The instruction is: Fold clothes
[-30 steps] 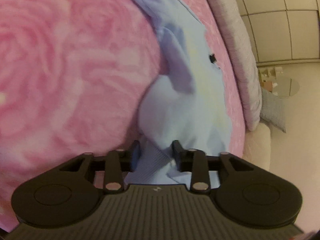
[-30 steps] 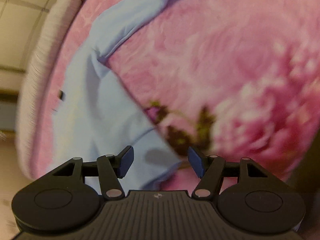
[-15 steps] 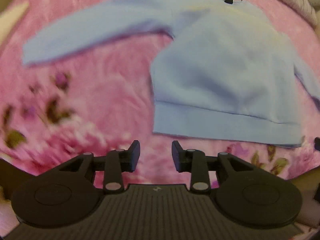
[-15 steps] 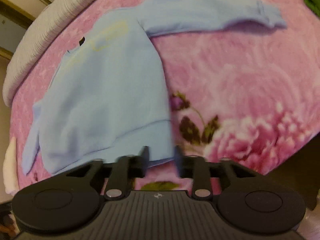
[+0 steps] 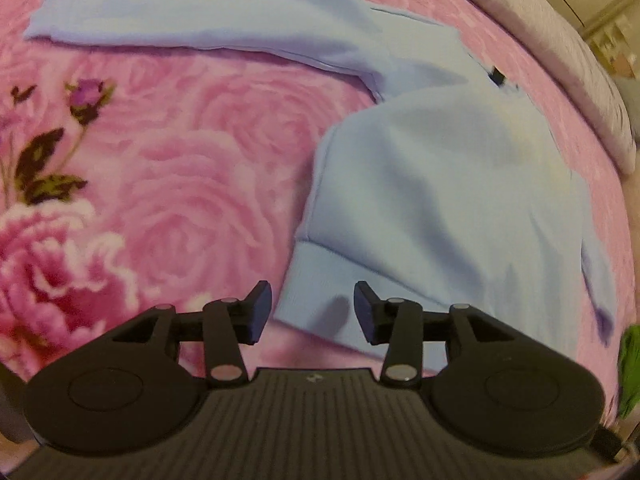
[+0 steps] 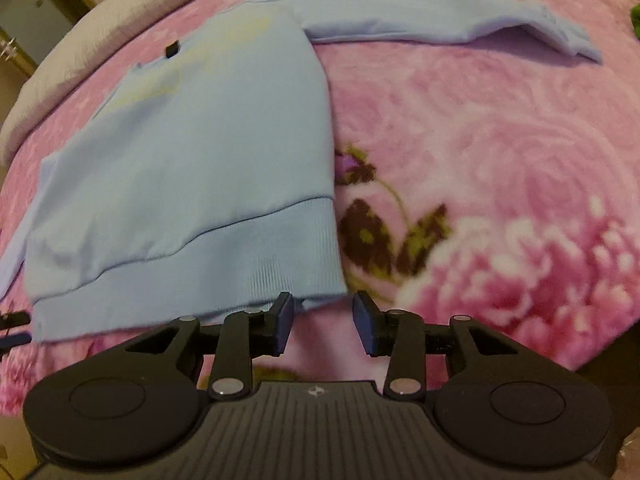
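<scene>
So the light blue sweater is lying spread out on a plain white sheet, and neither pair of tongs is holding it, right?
Not quite. The light blue sweater lies on a pink blanket printed with roses, not a plain white sheet; the right wrist view shows it clearly. The rest holds: the left tongs and right tongs are both open and hold nothing.

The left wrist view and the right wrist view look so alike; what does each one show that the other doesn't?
Only the left wrist view shows the left gripper, open above the sweater's hem corner. Only the right wrist view shows the right gripper, open at the hem's other corner, and a doorway behind. Both share the light blue sweater spread flat on the pink rose blanket, and its black neck tag.
</scene>
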`<control>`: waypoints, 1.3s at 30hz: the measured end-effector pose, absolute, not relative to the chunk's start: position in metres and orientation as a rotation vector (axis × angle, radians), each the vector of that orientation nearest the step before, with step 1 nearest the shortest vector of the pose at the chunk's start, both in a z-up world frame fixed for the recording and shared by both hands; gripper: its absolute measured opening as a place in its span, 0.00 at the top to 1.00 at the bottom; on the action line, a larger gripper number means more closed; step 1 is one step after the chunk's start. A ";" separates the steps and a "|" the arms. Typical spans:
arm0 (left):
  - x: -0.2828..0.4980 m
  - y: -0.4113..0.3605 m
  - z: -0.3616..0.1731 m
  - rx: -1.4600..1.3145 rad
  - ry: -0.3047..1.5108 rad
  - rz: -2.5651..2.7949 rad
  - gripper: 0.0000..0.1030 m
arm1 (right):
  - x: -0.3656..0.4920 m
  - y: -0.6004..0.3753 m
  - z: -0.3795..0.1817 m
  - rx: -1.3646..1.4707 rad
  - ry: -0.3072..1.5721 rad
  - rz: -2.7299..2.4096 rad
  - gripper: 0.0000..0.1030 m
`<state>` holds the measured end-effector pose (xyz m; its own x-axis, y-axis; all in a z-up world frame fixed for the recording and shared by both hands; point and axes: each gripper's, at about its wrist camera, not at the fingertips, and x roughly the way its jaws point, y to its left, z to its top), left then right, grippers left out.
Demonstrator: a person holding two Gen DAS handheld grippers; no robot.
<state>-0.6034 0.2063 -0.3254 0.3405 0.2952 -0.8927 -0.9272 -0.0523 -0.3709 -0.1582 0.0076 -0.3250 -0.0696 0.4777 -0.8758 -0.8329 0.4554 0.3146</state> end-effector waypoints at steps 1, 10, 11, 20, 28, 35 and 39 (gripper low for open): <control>-0.605 0.208 -0.329 -1.251 0.655 1.126 0.61 | -0.158 0.009 -0.326 -0.334 1.214 1.119 0.76; -0.609 0.212 -0.339 -1.397 0.571 1.014 0.94 | -0.153 0.015 -0.290 -0.326 1.146 1.094 0.94; -0.608 0.206 -0.332 -1.398 0.571 0.988 0.95 | -0.152 0.015 -0.280 -0.358 1.127 1.093 0.94; -0.603 0.160 -0.314 -1.313 0.727 1.041 0.98 | -0.167 0.011 -0.252 -0.730 1.040 1.202 0.92; -0.597 0.158 -0.296 -1.268 0.666 1.091 0.72 | -0.145 -0.013 -0.278 -0.638 1.209 1.145 0.57; -0.596 0.164 -0.321 -1.381 0.595 1.118 0.70 | -0.128 -0.025 -0.302 -0.319 1.266 1.063 0.69; -0.600 0.167 -0.334 -1.458 0.525 1.121 0.70 | -0.122 -0.031 -0.318 -0.206 1.325 1.001 0.70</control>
<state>-0.5996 0.1671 -0.3341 0.4409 0.2726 -0.8552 -0.8315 -0.2347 -0.5035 -0.1216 -0.0309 -0.3183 -0.0856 0.4877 -0.8688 -0.7024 0.5889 0.3998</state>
